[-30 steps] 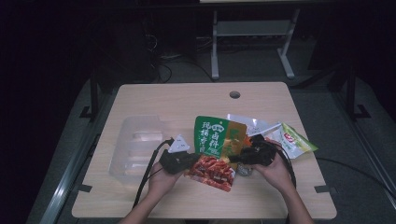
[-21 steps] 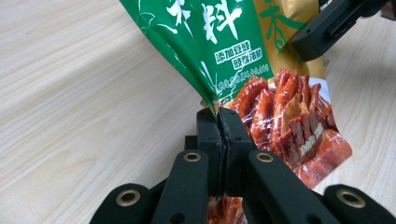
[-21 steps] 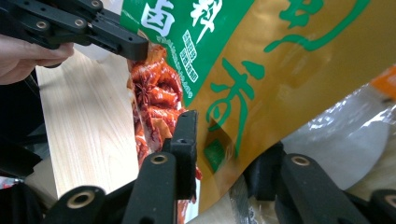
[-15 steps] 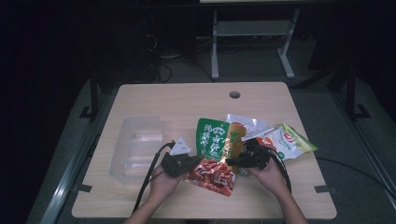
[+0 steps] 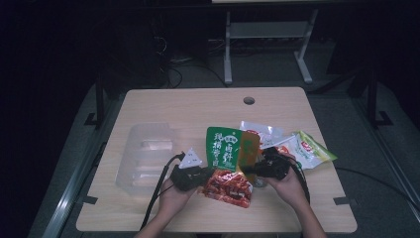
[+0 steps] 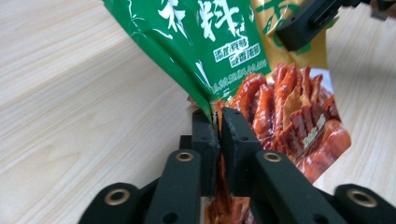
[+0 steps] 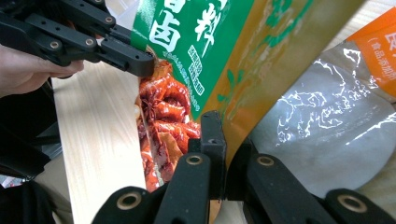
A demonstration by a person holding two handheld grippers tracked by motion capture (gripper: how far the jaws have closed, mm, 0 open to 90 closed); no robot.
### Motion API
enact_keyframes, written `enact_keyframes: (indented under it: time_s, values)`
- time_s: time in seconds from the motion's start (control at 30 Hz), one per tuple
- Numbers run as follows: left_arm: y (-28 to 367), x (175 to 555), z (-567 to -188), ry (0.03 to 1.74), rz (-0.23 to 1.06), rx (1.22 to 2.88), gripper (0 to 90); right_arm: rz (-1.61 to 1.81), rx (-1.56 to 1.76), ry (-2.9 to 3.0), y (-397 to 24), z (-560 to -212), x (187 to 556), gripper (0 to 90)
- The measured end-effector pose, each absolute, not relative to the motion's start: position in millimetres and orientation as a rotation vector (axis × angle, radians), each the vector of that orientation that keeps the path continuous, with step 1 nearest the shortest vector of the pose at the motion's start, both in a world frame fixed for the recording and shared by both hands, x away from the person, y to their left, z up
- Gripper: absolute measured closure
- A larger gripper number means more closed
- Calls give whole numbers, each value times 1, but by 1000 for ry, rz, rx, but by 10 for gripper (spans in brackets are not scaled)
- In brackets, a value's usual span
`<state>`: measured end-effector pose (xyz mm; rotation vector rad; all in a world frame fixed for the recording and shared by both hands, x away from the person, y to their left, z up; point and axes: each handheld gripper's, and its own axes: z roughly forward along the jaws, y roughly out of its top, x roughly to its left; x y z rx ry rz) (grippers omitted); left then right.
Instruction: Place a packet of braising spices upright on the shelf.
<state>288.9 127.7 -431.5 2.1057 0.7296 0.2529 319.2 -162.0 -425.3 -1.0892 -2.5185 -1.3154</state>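
Your left hand-held gripper point(image 6: 217, 128) is pinching the lower edge of the green and red snack pouch point(image 6: 243, 56), its jaws pressed almost together on the thin film. Your right hand-held gripper point(image 7: 224, 135) has just been closing and now nips the pouch's opposite edge, the foil caught between its jaws. In the high view the pouch point(image 5: 229, 163) hangs between the two grippers just above the table point(image 5: 198, 106), at about 6 o'clock from the round hole point(image 5: 248, 100).

Both holds sit on the very margin of slick film. If you pull the two grippers apart too hard, one edge may slide out and the pouch will swing from the other, or the seam may tear. If you lower it carelessly it could drag the clear wrapper point(image 7: 322, 126) and the other packets point(image 5: 307, 148) lying at 3 o'clock of it, pushing them toward the table's edge.

How deep the film sits inside either pair of jaws is hard to judge, since the links cover the contact. The clear tray point(image 5: 146, 153) at 9 o'clock is faint in the dim high view, and I cannot tell what lies in it. The pouch's top is cut off in both gripper views.
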Motion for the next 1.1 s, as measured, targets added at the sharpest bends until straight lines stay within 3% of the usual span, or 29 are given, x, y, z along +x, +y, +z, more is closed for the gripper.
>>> enact_keyframes:
  time_s: [0.17,0.2,0.3,0.43,0.73,1.1]
  values:
    - [128,282,-428,727,277,2126,723,-1336,-1077,-2524,-167,-420,315,892]
    - [129,281,-427,734,272,2117,656,-1343,-1064,-2527,-169,-417,313,893]
    - [131,279,-425,754,181,2081,554,-1369,-1050,-2539,-170,-413,311,894]
    - [132,275,-425,756,160,2067,473,-1400,-1031,-2558,-169,-405,307,895]
    - [134,262,-422,722,188,2066,355,-1433,-1014,-2592,-171,-390,300,896]
    - [143,252,-420,680,187,2070,324,-1457,-1007,-2640,-168,-371,298,897]
